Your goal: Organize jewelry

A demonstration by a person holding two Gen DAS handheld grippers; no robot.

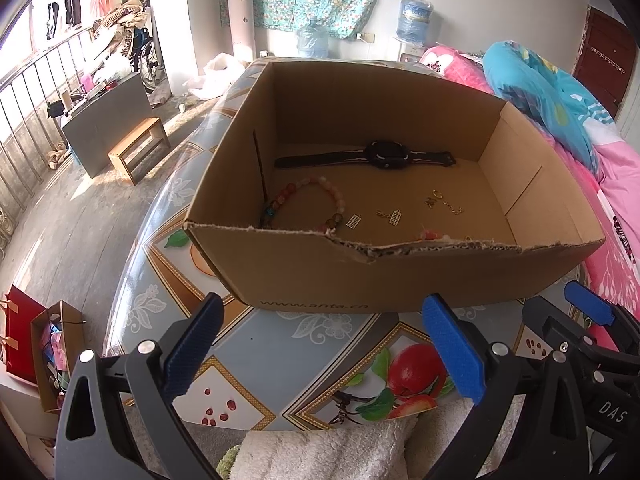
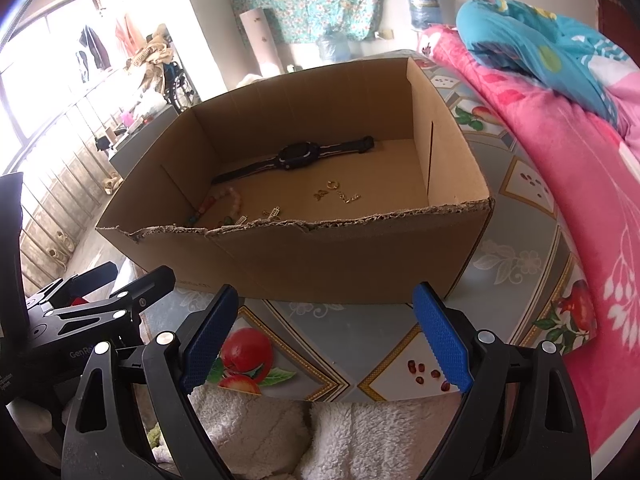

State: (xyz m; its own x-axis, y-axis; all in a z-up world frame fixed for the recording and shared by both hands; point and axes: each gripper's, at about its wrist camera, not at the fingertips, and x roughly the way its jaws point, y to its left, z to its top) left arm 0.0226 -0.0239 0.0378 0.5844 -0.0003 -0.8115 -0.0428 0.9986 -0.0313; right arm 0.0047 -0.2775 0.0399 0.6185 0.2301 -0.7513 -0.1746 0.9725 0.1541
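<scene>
An open cardboard box (image 1: 304, 276) stands on a patterned table; it also shows in the right wrist view (image 2: 340, 264). Inside lie a black watch (image 1: 380, 155) (image 2: 298, 157), a pink bead bracelet (image 1: 320, 200) (image 2: 228, 200), small gold charms (image 1: 394, 217) (image 2: 274, 212) and a gold ring with chain pieces (image 1: 444, 202) (image 2: 338, 193). My left gripper (image 1: 324, 344) is open and empty, in front of the box's near wall. My right gripper (image 2: 326, 334) is open and empty, also in front of the box. The right gripper shows at the right edge of the left wrist view (image 1: 588, 308).
The table (image 1: 280, 344) has a fruit-print cover. A white fluffy towel (image 2: 280, 432) lies at its near edge. A pink and blue quilt (image 2: 560, 160) is piled to the right. On the floor to the left stand a wooden stool (image 1: 138, 148) and paper bags (image 1: 40, 352).
</scene>
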